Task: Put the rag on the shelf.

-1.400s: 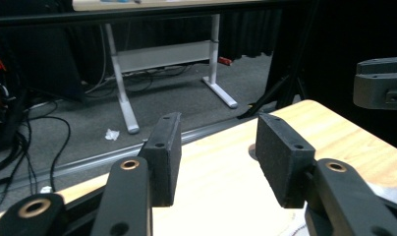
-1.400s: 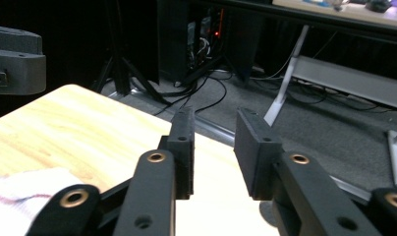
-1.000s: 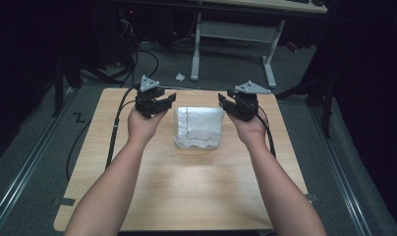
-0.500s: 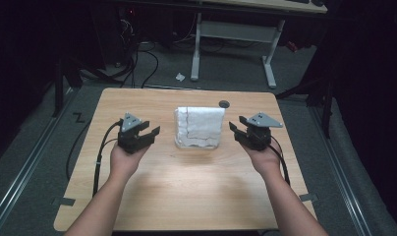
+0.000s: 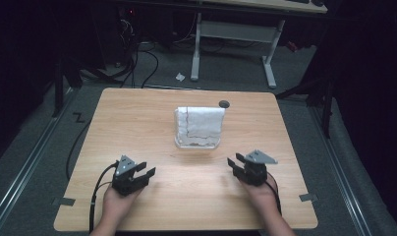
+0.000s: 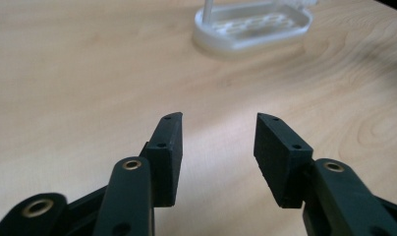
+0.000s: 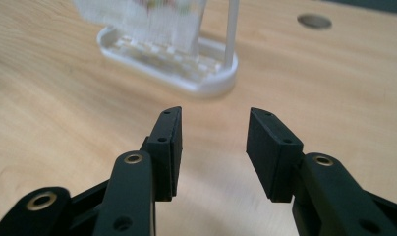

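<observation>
Both tongs are resting low on the surface (image 5: pixel 137 123), near the bottom edge of the high view. The left tongs (image 5: pixel 140 173) are sitting lower left of the frame, the right tongs (image 5: pixel 236 164) lower right, each held in a hand coming in from the bottom. In both gripper views the black jaws are standing spread with bare wood showing between them, gripping nothing.

The white cloth (image 5: pixel 200 123) is hanging in the centre of the frame, a little above the middle, draped over a small white rack (image 5: pixel 197 144) with an oval slotted base. The cloth is looking folded over the top bar, its edges falling fairly even. In the right gripper view the rack's base (image 7: pixel 186 69) is lying at upper centre, with a thin upright post (image 7: pixel 232 29) rising from it. In the left gripper view the base (image 6: pixel 255 27) is showing at upper right.

Judgement: the hanging seems finished. Cloth is on the rack, both tongs are well apart from it and empty. Little appears left beyond perhaps straightening the drape.

A small dark round spot (image 5: pixel 224 103) is sitting just beyond the rack, upper right of it.
</observation>
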### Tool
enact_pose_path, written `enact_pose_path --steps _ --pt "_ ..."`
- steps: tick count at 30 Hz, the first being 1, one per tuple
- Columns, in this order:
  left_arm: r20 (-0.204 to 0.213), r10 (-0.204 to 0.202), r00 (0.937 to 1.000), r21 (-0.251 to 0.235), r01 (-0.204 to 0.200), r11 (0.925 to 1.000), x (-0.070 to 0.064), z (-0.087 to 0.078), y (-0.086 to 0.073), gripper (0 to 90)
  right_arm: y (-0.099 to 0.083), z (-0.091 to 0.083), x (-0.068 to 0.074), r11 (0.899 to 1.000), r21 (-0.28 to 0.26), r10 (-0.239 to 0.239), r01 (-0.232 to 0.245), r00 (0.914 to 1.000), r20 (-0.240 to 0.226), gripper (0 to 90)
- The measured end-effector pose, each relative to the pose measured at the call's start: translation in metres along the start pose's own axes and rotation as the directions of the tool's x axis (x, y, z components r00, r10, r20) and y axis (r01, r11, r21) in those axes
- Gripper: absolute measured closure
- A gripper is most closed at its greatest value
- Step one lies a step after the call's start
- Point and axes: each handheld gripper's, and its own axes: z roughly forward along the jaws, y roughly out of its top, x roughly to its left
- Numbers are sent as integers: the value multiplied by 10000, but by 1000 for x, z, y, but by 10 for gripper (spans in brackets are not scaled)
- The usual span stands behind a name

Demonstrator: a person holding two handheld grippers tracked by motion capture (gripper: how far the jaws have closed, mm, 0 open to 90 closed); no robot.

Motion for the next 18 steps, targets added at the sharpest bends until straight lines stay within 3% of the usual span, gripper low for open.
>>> enact_pose_path --steps 1,2,3,4,6,8,9,11,14,18 --pt "224 49 9997 161 -53 9999 -5 -2 0 531 -9 -4 4 9999 167 42 -41 10000 -65 593" --pt "400 296 9988 130 -301 9995 -12 -5 0 510 -12 -7 9 9986 528 -83 91 9999 -151 568" --pt "416 601 9973 149 -607 9980 -18 -6 -1 506 -15 -12 14 9979 550 -342 349 9993 -136 572" --pt "369 1084 9934 305 -1095 9935 -24 -4 -2 502 -20 -17 18 9979 447 -460 463 9989 -92 578" --pt "487 1511 9873 529 -1536 9867 -28 5 -3 499 -28 -20 22 9966 774 -272 298 9990 -343 577" --pt "589 1550 9862 605 -1585 9855 -27 12 -1 498 -27 -17 23 9952 807 -529 552 9981 -307 570" --pt "807 1331 9878 555 -1377 9889 -26 15 1 498 -26 -14 22 9943 792 -704 716 9974 -176 567" --pt "1198 792 9896 274 -831 9962 -24 15 3 488 -25 -9 18 9944 848 -618 627 9980 -130 563" --pt "933 1269 9875 190 -1292 9914 -27 13 2 482 -27 -9 15 9960 891 -94 119 9996 -281 564" --pt "1021 1114 9885 66 -1127 9936 -26 11 1 472 -30 -12 13 9952 921 -294 315 9993 -232 559"
